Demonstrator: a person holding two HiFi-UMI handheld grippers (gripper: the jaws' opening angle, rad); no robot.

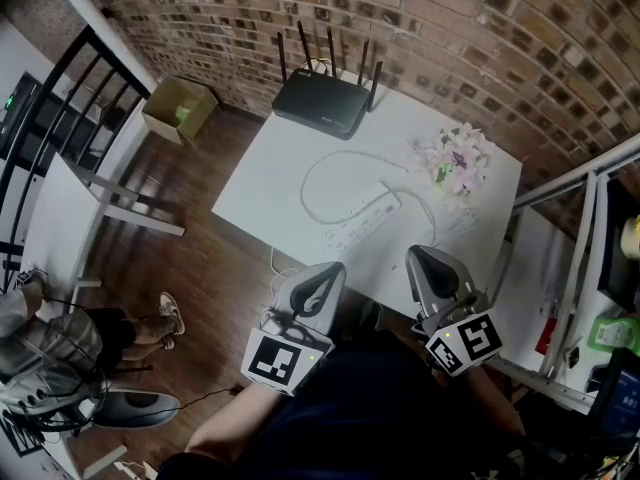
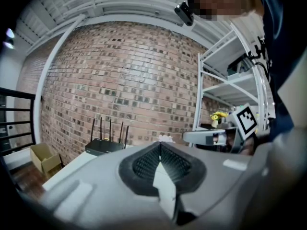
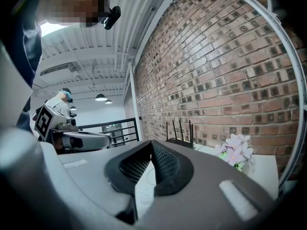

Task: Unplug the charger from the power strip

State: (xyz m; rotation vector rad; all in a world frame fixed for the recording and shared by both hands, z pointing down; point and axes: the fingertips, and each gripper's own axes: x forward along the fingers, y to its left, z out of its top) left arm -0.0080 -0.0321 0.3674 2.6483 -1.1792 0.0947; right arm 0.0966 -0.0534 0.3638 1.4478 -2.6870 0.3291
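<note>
A white power strip [image 1: 362,223] lies on the white table [image 1: 270,178], with a white cable looped beside it. A white charger [image 1: 387,196] seems plugged in at its far end. My left gripper [image 1: 335,266] hovers shut and empty over the table's near edge, short of the strip. My right gripper [image 1: 415,253] is beside it, also shut and empty. In the left gripper view the jaws [image 2: 159,145] meet at the tip. In the right gripper view the tip [image 3: 152,143] is closed, and part of the strip [image 3: 144,190] shows below it.
A black router [image 1: 325,98] with antennas stands at the table's back by the brick wall. Pale flowers [image 1: 455,158] lie at the right. A cardboard box [image 1: 180,108] sits on the floor to the left. White shelving [image 1: 590,218] stands at the right. A person [image 1: 60,338] sits at the lower left.
</note>
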